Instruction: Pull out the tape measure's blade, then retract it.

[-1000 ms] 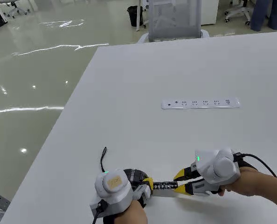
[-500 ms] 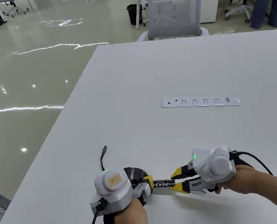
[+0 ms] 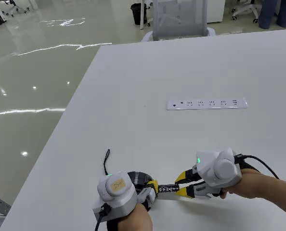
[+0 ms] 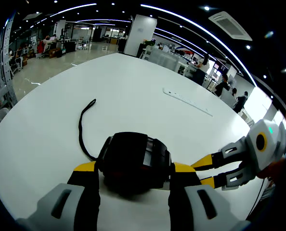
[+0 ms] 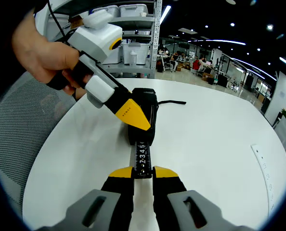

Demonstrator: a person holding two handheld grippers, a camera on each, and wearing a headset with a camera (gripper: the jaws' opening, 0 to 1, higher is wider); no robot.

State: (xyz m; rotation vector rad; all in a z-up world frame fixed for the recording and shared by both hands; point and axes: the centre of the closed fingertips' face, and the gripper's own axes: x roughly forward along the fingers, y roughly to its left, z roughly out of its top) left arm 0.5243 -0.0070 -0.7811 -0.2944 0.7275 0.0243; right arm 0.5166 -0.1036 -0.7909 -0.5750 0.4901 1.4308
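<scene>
Black tape measure (image 3: 139, 182) lies flat on the white surface (image 3: 181, 72), close to its near edge. The left gripper (image 3: 147, 186) clamps the case. Its jaws are spread to the case's width, with the yellow tips against both flanks.

Left gripper view: the case sits snug between the two jaws. A black wrist strap (image 4: 82, 126) trails from the case across the surface in a loose curve. The right gripper (image 4: 206, 172) enters from the right, tips close together.

Right gripper view: the blade (image 5: 142, 155) is legible, with a short length out of the case mouth and pale numerals 2 3 4 5 on dark. The right gripper's jaws are narrow and pinch the blade's end between the yellow tips. One yellow finger of the left gripper lies against the case's side. A hand (image 5: 45, 53) holds that gripper's handle.

Head view: the grippers face each other with their tips near, the short blade bridging them. Its digits are too small to read. A power strip (image 3: 206, 103) lies well apart, farther up the surface. A grey chair (image 3: 180, 19) stands at the far edge.
</scene>
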